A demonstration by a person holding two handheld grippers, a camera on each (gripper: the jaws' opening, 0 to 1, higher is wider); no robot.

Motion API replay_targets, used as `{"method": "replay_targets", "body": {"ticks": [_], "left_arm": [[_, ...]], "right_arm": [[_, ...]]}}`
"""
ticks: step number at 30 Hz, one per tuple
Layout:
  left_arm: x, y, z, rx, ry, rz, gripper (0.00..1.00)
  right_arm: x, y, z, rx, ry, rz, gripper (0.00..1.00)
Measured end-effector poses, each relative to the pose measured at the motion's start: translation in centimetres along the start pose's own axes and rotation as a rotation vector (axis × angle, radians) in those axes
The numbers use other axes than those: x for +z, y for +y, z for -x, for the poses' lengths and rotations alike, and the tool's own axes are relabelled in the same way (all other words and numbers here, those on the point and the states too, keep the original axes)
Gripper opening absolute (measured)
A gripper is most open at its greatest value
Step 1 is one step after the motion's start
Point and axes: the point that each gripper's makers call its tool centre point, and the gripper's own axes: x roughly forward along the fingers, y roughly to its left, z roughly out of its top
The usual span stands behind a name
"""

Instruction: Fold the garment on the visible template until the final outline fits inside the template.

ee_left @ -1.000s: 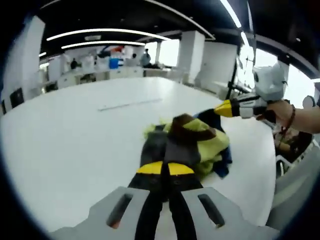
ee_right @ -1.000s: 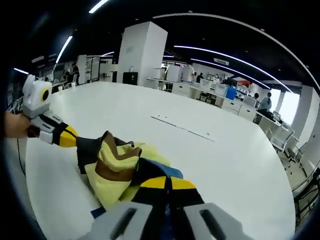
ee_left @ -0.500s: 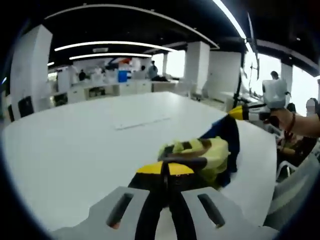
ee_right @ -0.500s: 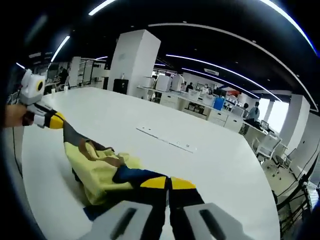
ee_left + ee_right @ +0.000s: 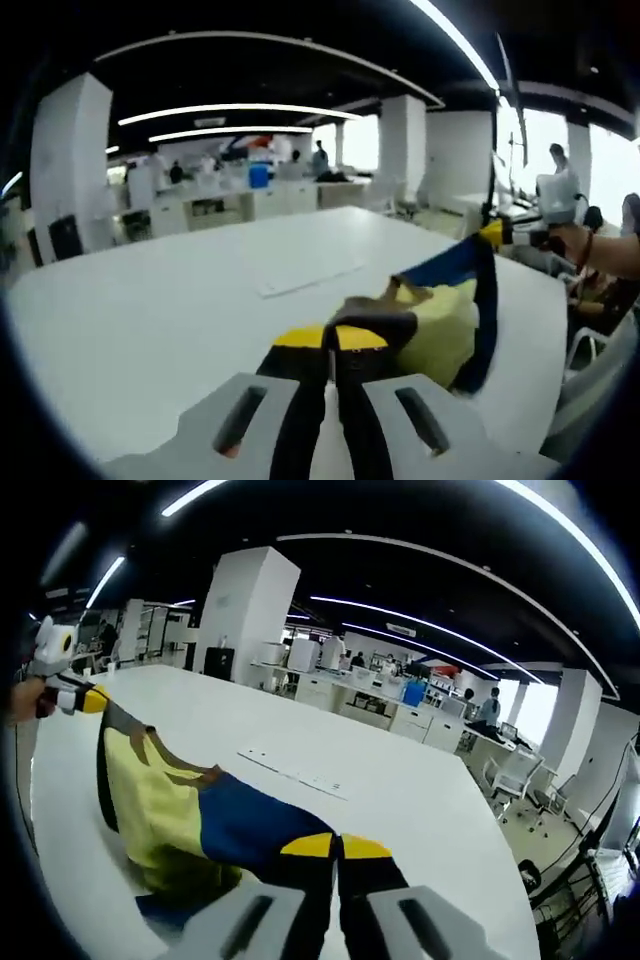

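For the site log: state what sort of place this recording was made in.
Most likely an open-plan office or lab: a big white table, rows of desks with people at them, white pillars and long ceiling light strips.

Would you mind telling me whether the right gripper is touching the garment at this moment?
Touching. In the right gripper view, the right gripper has its jaws closed on the garment, whose blue fabric runs straight into them.
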Motion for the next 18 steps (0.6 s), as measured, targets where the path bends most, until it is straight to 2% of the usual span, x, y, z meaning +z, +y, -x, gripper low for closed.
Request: {"method": "replay_targets", "body": {"ticks": [7, 10, 12, 14, 15, 18], "left_arm": [[1.0, 1.5, -3.1, 0.017, 0.011, 0.011, 0.0], [1.4, 2.4, -5.1, 0.02, 0.011, 0.082, 0.0], [1.7, 2.8, -6.5, 0.023, 0.005, 0.079, 0.0], [1.8, 3.4, -7.6, 0.036, 0.005, 0.02, 0.0], [1.5, 3.7, -8.2, 0.052, 0.033, 0.0, 0.0], [1.4, 4.1, -9.9, 0.042, 0.032, 0.023, 0.0]], "right_arm": [[0.1, -2.2, -1.8, -0.013, 0.009, -0.065, 0.0], [-0.1, -2.8, -2.9, -0.013, 0.016, -0.099, 0.0], [-0.5, -3.1, -3.7, -0.014, 0.027, -0.12, 0.0], [-0.8, -3.3, -4.4, -0.013, 0.035, -0.158, 0.0], [-0.9, -3.5, -5.0, -0.012, 0.04, -0.167, 0.0], [-1.3, -4.4, -6.4, -0.021, 0.053, -0.174, 0.0]]}}
